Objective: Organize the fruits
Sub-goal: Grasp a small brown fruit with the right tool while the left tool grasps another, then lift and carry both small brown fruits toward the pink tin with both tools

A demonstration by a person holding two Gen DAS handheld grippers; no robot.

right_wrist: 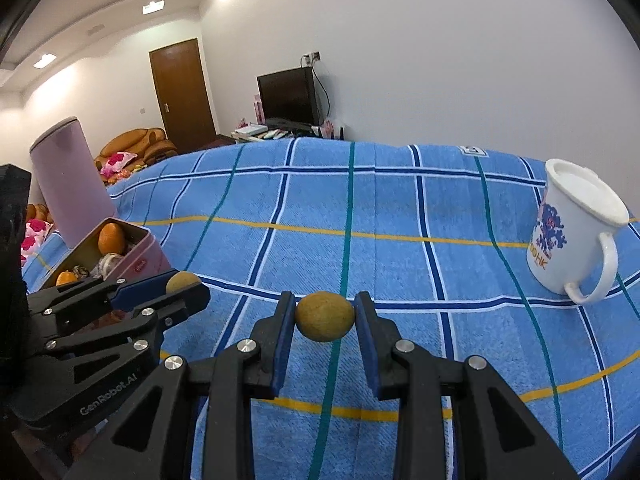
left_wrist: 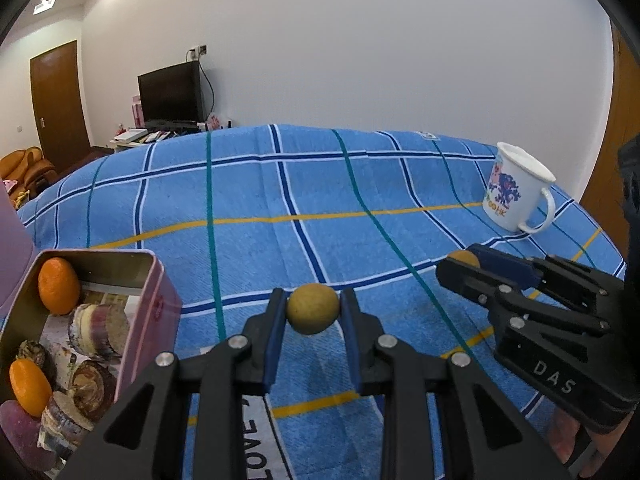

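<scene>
- left gripper (left_wrist: 313, 312) is clamped on my tan fruit (left_wrist: 313, 309), its body reading "genrobot.ai"
- right gripper (right_wrist: 325, 316), marked "das", pinches another fruit (right_wrist: 325, 317)
- mug (right_wrist: 576, 236) lettering is partly hidden

Low in the frame's centre, the left claw (left_wrist: 313, 314) has its fingers pressed against a small round fruit (left_wrist: 313, 309), while the right claw (right_wrist: 325, 316) grips an oval fruit (right_wrist: 325, 317) likewise, both raised, side by side.

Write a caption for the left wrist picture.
Left hand-held gripper holds a brown fruit beside the pink tin.
</scene>
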